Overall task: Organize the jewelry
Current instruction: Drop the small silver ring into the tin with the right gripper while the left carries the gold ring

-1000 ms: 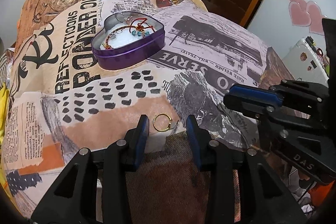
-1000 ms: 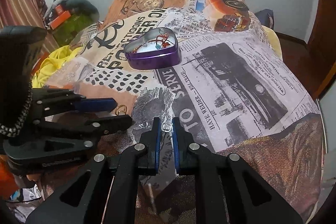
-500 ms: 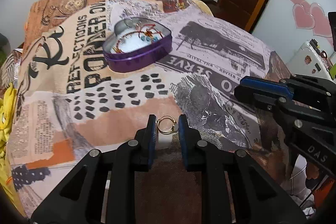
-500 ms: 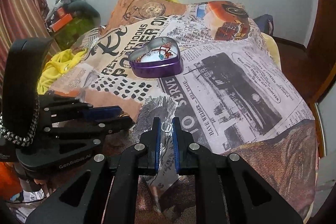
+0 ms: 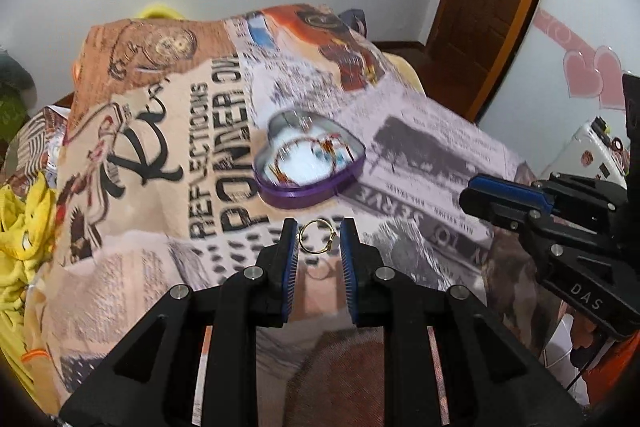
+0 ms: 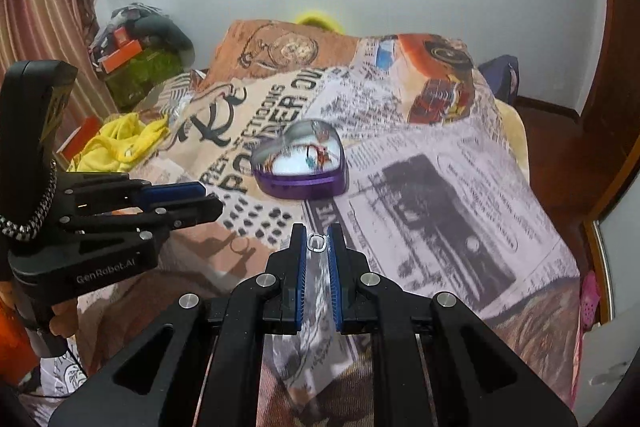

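Left gripper: its blue pads are pinching a gold ring at the very tips, the gap between them only as wide as the ring; the ring is hanging clear above the bedspread, its shadow lying on the cloth below.
Right gripper: its pads are nearly closed, clamping a small silver ring across its width; this one too is being carried in the air.
Step in hand, as I judge it: both rings are being carried toward the heart-shaped purple tin; keeping each squeeze steady is mattering most, since both holds are sitting right at the pad tips and a slip would be dropping a ring into the busy print.
Release: coming down over the white lining inside the rim, one gripper at a time, is looking safest; beaded pieces are already lying in the tin.
Open room: the bedspread around the tin is lying bare; the two grippers are travelling side by side, near but apart.
Edges: the bed is falling away toward the door side, beyond the tin.
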A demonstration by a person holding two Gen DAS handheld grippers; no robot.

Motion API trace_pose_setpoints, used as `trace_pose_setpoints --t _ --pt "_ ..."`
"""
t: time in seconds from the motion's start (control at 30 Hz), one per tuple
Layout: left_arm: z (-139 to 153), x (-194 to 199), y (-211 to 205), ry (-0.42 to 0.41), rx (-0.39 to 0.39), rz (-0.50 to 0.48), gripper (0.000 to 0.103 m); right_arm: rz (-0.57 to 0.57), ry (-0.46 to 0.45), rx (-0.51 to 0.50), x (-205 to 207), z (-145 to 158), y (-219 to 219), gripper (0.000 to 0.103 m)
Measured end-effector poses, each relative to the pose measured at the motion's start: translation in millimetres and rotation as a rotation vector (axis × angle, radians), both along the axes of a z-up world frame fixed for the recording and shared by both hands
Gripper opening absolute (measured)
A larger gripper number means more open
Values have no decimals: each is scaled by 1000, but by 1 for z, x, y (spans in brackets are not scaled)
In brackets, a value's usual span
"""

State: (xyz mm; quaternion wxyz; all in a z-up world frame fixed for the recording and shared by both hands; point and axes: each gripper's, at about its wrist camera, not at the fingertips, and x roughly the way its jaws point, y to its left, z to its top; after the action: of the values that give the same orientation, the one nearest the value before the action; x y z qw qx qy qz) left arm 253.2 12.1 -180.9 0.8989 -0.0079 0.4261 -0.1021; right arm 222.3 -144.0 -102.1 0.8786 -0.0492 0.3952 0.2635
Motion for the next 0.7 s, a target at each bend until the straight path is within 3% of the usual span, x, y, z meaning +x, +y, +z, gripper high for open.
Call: trace_pose_setpoints --t 0.23,0.7 --pt "10 15 8 -34 2 11 20 9 -18 8 12 3 6 9" --pt "-2 55 12 -26 -5 5 20 12 -24 55 51 6 24 9"
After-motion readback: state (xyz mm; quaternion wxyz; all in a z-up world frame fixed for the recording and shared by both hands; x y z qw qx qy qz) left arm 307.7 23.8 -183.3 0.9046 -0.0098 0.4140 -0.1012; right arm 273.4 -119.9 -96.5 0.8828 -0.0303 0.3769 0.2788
